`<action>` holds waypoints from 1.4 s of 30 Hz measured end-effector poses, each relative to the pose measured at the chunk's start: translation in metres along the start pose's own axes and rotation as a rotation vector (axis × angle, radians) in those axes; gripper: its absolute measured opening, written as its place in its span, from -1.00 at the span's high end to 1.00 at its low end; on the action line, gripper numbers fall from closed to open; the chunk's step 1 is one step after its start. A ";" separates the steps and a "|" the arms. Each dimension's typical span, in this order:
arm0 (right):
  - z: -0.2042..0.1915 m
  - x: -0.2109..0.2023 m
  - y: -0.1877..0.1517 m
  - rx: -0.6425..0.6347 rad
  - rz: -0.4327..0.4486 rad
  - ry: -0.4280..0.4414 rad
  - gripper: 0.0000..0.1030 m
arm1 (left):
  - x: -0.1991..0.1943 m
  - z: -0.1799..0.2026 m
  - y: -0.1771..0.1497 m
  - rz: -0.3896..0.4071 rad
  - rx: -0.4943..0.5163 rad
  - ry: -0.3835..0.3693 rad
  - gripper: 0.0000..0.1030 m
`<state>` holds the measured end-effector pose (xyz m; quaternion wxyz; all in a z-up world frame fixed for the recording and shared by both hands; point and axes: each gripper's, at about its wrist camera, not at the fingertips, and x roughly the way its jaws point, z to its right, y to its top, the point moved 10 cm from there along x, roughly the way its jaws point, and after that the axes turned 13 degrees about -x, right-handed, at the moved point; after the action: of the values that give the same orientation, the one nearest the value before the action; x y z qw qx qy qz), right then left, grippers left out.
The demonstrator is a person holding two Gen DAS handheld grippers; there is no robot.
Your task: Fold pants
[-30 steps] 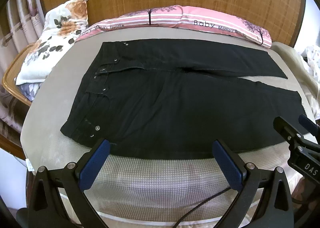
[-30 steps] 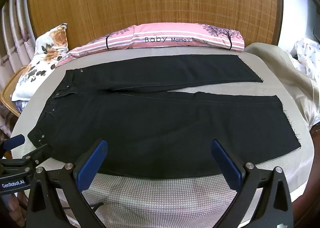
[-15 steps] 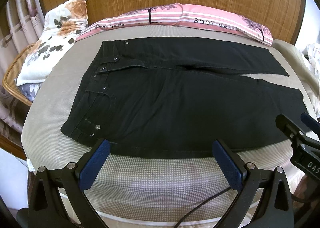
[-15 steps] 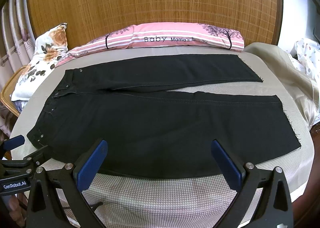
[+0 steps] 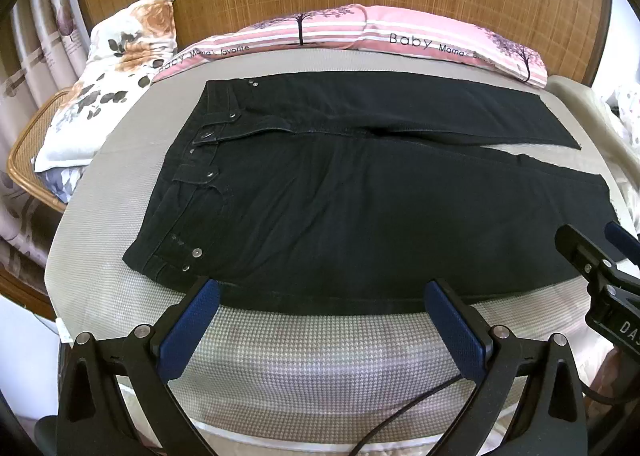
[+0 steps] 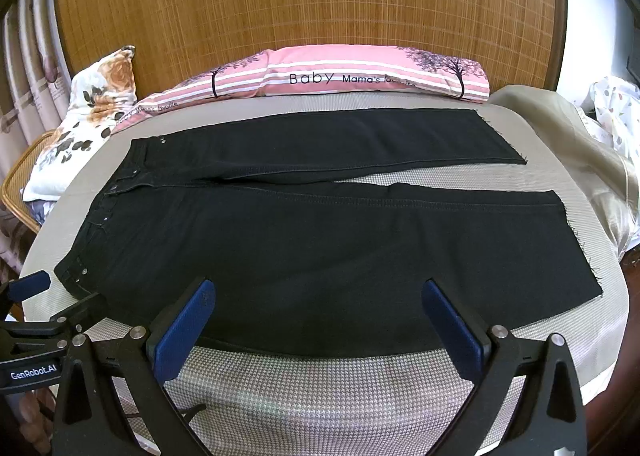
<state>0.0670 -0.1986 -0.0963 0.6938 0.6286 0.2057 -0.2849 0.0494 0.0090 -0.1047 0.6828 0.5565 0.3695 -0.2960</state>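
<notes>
Tongs first: the left gripper (image 5: 322, 298) and right gripper (image 6: 318, 298) both stand wide apart, gripping nothing, above the near edge of the black pants (image 6: 320, 252). These lie flat on the houndstooth bed cover (image 6: 320, 388), waistband left, legs right, before a pink pillow (image 6: 340, 74).

Floral pillow (image 5: 108, 96) partly cut off

Pants (image 5: 360, 192) lie flat on the bed (image 5: 300, 356), waistband left, pillows (image 5: 360, 32) behind.
</notes>
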 end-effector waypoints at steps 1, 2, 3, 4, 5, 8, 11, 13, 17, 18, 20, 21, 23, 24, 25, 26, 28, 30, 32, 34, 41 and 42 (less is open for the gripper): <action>0.000 0.000 0.000 0.000 0.000 -0.001 -0.99 | 0.000 0.000 0.000 -0.001 0.000 0.001 -0.97; 0.000 0.001 -0.001 0.000 0.000 -0.001 -0.99 | 0.001 -0.001 -0.001 -0.002 0.000 0.003 -0.97; 0.000 0.000 0.000 0.000 0.001 -0.002 -0.99 | 0.001 -0.002 -0.002 -0.003 0.000 0.003 -0.97; 0.000 0.000 0.000 0.000 0.000 -0.001 -0.99 | 0.002 -0.003 -0.002 -0.004 0.001 0.004 -0.97; 0.000 0.000 0.000 0.001 0.000 -0.001 -0.99 | 0.002 -0.002 -0.002 -0.004 0.002 0.005 -0.97; 0.000 0.000 0.000 0.000 0.000 -0.001 -0.99 | 0.002 -0.002 -0.001 -0.004 0.002 0.005 -0.97; 0.000 0.001 -0.001 0.000 -0.001 0.000 -0.99 | 0.003 -0.004 -0.002 -0.006 0.002 0.006 -0.97; 0.000 0.001 0.000 0.000 0.000 0.000 -0.99 | 0.003 -0.003 -0.003 -0.008 0.004 0.008 -0.97; 0.000 0.001 -0.002 0.001 -0.002 0.001 -0.99 | 0.003 -0.004 -0.004 -0.008 0.005 0.008 -0.97; 0.000 0.001 -0.002 0.001 -0.001 0.000 -0.99 | 0.003 -0.002 -0.003 -0.009 0.005 0.009 -0.97; 0.000 0.001 -0.002 0.001 -0.001 -0.001 -0.99 | 0.004 -0.003 -0.003 -0.010 0.006 0.010 -0.97; 0.001 0.001 -0.002 0.001 -0.002 0.001 -0.99 | 0.005 -0.003 -0.004 -0.010 0.006 0.011 -0.97; 0.000 0.001 -0.002 0.001 -0.002 0.002 -0.99 | 0.004 -0.002 -0.003 -0.011 0.006 0.011 -0.97; 0.000 0.001 -0.001 0.001 -0.002 0.001 -0.99 | 0.005 -0.004 -0.004 -0.011 0.006 0.012 -0.97; 0.001 0.001 -0.002 0.000 -0.001 0.001 -0.99 | 0.004 -0.002 -0.003 -0.010 0.006 0.011 -0.97; 0.001 0.001 -0.002 0.001 -0.001 0.002 -0.99 | 0.004 -0.003 -0.004 -0.010 0.006 0.010 -0.97; 0.001 0.001 -0.001 0.002 -0.003 0.000 -0.99 | 0.004 -0.002 -0.003 -0.012 0.007 0.011 -0.97; 0.001 0.001 -0.001 0.002 -0.001 0.001 -0.99 | 0.004 -0.003 -0.004 -0.013 0.007 0.011 -0.97; 0.001 0.001 -0.002 0.002 -0.002 0.001 -0.99 | 0.005 -0.002 -0.004 -0.013 0.008 0.011 -0.97; 0.001 0.001 -0.001 0.003 -0.001 -0.003 -0.99 | 0.006 -0.003 -0.003 -0.017 0.007 0.012 -0.97; 0.002 0.007 0.001 -0.014 -0.018 0.001 -0.99 | 0.010 -0.011 0.011 -0.023 -0.020 0.010 -0.97; 0.004 0.008 0.002 -0.010 -0.026 -0.002 -0.99 | 0.011 -0.013 0.016 -0.022 -0.028 0.012 -0.97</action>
<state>0.0740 -0.2035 -0.0998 0.6934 0.6222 0.2143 -0.2935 0.0666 0.0252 -0.1067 0.6850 0.5445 0.3838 -0.2950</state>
